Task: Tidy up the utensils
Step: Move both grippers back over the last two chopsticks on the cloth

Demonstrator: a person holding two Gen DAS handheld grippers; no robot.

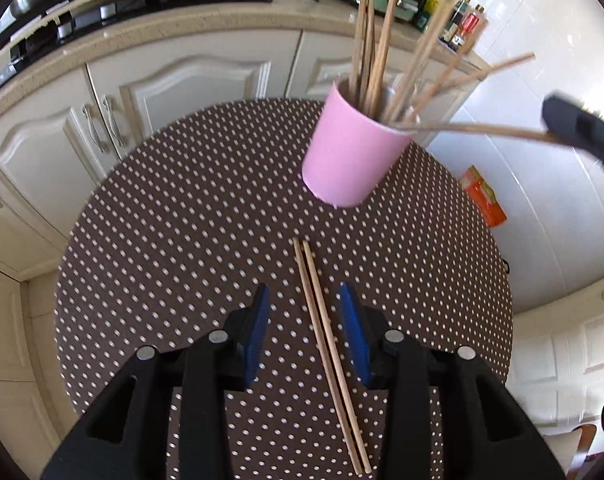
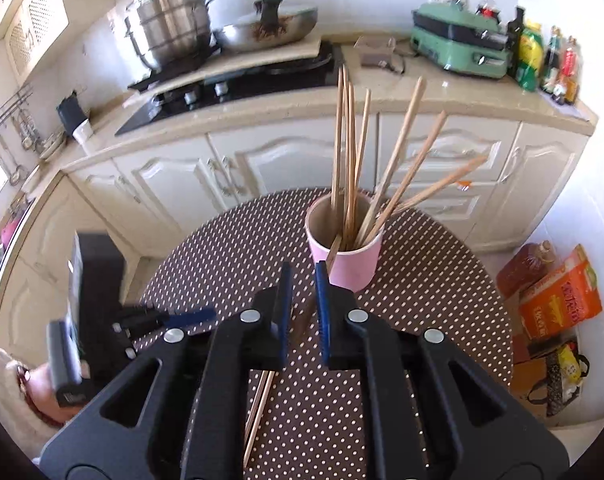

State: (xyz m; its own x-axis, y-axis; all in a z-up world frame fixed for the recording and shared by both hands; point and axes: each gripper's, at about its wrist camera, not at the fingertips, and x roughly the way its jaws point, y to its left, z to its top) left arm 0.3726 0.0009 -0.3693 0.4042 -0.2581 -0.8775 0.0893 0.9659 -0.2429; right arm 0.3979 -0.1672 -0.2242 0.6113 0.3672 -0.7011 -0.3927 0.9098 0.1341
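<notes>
A pink cup [image 1: 348,156] holding several wooden chopsticks [image 1: 376,40] stands on a round brown dotted table [image 1: 181,220]. Two loose chopsticks [image 1: 326,328] lie side by side on the table, between the fingers of my open, empty left gripper [image 1: 305,304]. My right gripper [image 2: 304,276] is nearly shut on one chopstick [image 2: 334,250] whose far end sits inside the pink cup [image 2: 346,256]. In the left wrist view that gripper [image 1: 582,132] shows at the right edge, holding the chopstick [image 1: 482,130] almost level over the cup's rim.
Cream kitchen cabinets [image 2: 285,160] and a counter with a stove [image 2: 237,80], pots [image 2: 169,28], a green appliance [image 2: 458,40] and bottles [image 2: 542,56] stand behind the table. Orange packages [image 2: 558,300] lie on the floor at the right.
</notes>
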